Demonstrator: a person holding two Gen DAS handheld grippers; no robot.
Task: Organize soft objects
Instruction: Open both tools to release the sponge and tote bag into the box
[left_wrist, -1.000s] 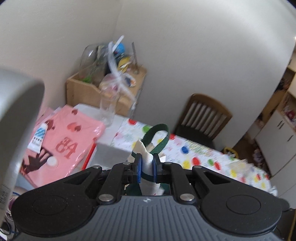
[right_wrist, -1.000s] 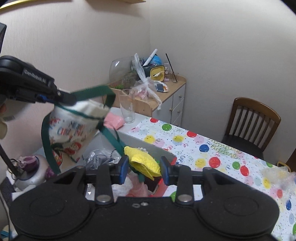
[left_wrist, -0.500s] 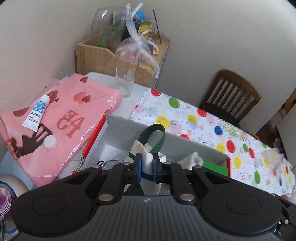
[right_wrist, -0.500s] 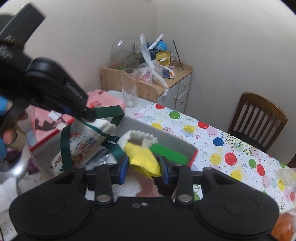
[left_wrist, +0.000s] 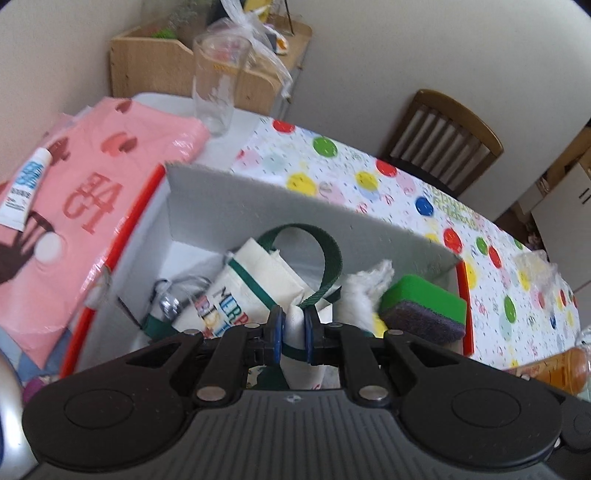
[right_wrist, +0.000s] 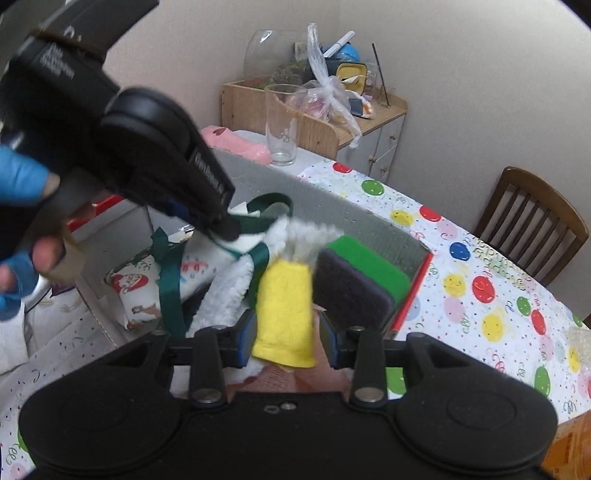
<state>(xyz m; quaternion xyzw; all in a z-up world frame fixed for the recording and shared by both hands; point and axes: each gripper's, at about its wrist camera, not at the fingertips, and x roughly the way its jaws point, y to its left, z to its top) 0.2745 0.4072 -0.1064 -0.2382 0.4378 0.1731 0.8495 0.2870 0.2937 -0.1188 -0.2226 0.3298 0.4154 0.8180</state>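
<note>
My left gripper (left_wrist: 293, 334) is shut on a cream Christmas tote bag (left_wrist: 255, 284) with green straps and holds it low inside the grey box (left_wrist: 295, 206); the left gripper also shows in the right wrist view (right_wrist: 225, 230), over the bag (right_wrist: 144, 291). My right gripper (right_wrist: 288, 338) is open, its jaws apart on either side of a yellow cloth (right_wrist: 284, 314) above the box. A green and purple sponge (right_wrist: 358, 280) and a white fluffy cloth (right_wrist: 236, 288) lie in the box. The sponge (left_wrist: 424, 308) also shows in the left wrist view.
A pink printed bag (left_wrist: 81, 192) with a white tube (left_wrist: 24, 192) lies left of the box. A tall glass (left_wrist: 218, 85) stands behind it, near a cluttered wooden cabinet (right_wrist: 317, 125). A dotted tablecloth (right_wrist: 480, 280) covers the table; a wooden chair (right_wrist: 532, 225) stands beyond.
My left gripper has lowered the tote bag from above the table down into the box. My right gripper has moved over the box and opened wider around the yellow cloth.
</note>
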